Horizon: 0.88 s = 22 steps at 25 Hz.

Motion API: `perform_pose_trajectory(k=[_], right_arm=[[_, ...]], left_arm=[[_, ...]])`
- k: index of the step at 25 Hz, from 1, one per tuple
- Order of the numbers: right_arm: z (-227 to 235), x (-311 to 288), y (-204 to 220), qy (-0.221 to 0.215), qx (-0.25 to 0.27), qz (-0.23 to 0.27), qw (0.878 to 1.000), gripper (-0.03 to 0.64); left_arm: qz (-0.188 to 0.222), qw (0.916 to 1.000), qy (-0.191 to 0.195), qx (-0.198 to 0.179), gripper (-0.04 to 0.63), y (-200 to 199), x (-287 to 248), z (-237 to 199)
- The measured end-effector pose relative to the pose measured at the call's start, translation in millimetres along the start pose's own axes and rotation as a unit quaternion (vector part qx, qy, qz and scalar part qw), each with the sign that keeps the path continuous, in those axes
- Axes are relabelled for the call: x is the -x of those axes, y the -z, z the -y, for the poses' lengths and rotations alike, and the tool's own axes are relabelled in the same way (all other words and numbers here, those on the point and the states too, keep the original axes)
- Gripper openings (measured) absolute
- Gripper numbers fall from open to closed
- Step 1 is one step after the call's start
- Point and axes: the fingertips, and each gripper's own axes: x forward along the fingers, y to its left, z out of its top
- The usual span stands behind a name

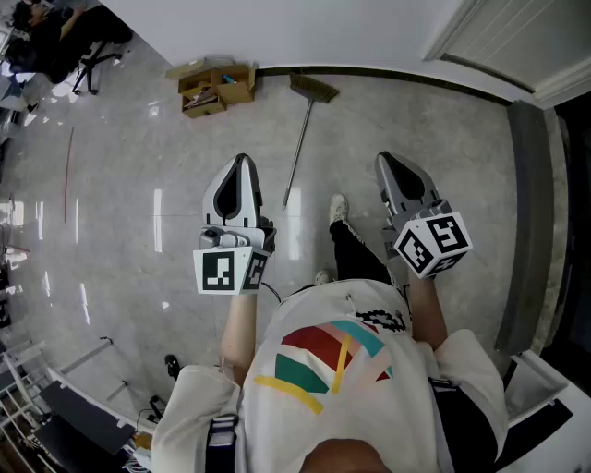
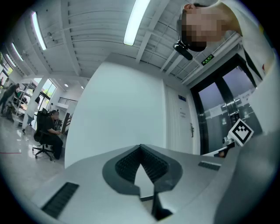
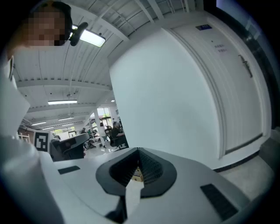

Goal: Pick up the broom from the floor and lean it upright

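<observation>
The glossy stone-look floor [image 1: 138,166] is the main worry, I'd say. It shines like glass, so once the broom [image 1: 299,143] stands against the smooth white wall [image 1: 305,28] its foot could slide out and bring it clattering down.

The broom lies flat ahead of the person. Its stiff, flat head [image 1: 314,88] touches the dark baseboard at the far side, and the thin, round, metal-looking handle runs back toward the near side. That slim pole may roll away or twist between the ribbed pads if it's pinched off-centre.

A battered cardboard box [image 1: 217,88] sits to the far left, clear of the broom. A pale shoe [image 1: 339,209] is just beside the handle's near end and could nudge it.

The left gripper [image 1: 242,159] and right gripper [image 1: 382,159], both smooth grey shells, hover with their fingers pressed together on nothing, so they must spread first.
</observation>
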Motion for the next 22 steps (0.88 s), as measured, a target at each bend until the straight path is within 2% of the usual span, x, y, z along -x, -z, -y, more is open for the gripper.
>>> perform_pose_trajectory(k=[4,7,10,11,13,15,17,19,21,22], right_arm=[[53.1,-81.1,-24.4,-0.040,0.029,-0.026,0.998,0.014],[82.4,-135.5,-37.6,-0.097,0.044,-0.033,0.994,0.015],[97.8,-185.3,-44.6,-0.143,0.052,-0.042,0.987,0.018],[98.0,-201.2,-45.0,-0.153,0.060,-0.042,0.985,0.041],[91.7,-231.2,-43.3,-0.175,0.084,-0.030,0.980,0.153],[77.8,-259.2,-34.3,-0.221,0.107,-0.026,0.969,0.198],[59.1,-286.6,-13.2,-0.290,0.136,-0.046,0.946,0.199],[40.5,-316.4,20.3,-0.357,0.186,-0.067,0.913,0.199],[27.1,-349.5,67.4,-0.416,0.249,-0.077,0.871,0.199],[25.4,-365.3,101.0,-0.444,0.284,-0.096,0.845,0.199]], left_arm=[[0.020,0.9993,-0.029,-0.015,0.044,7.9,-84.3,-31.9],[0.030,0.9975,-0.048,-0.041,0.044,13.7,-134.8,-49.9],[0.031,0.9955,-0.080,-0.040,0.044,22.6,-167.8,-74.8],[0.030,0.9949,-0.088,-0.039,0.044,25.6,-174.3,-85.0],[0.027,0.9938,-0.100,-0.039,0.044,33.8,-180.7,-106.9],[0.023,0.9918,-0.123,-0.029,0.044,46.2,-179.8,-131.8],[0.024,0.9873,-0.156,-0.016,0.044,62.5,-172.3,-159.9],[0.020,0.9817,-0.189,-0.015,0.044,87.4,-161.9,-190.7],[0.013,0.9753,-0.220,-0.018,0.044,128.4,-149.7,-222.4],[0.010,0.9715,-0.236,-0.017,0.044,155.6,-142.7,-238.8]])
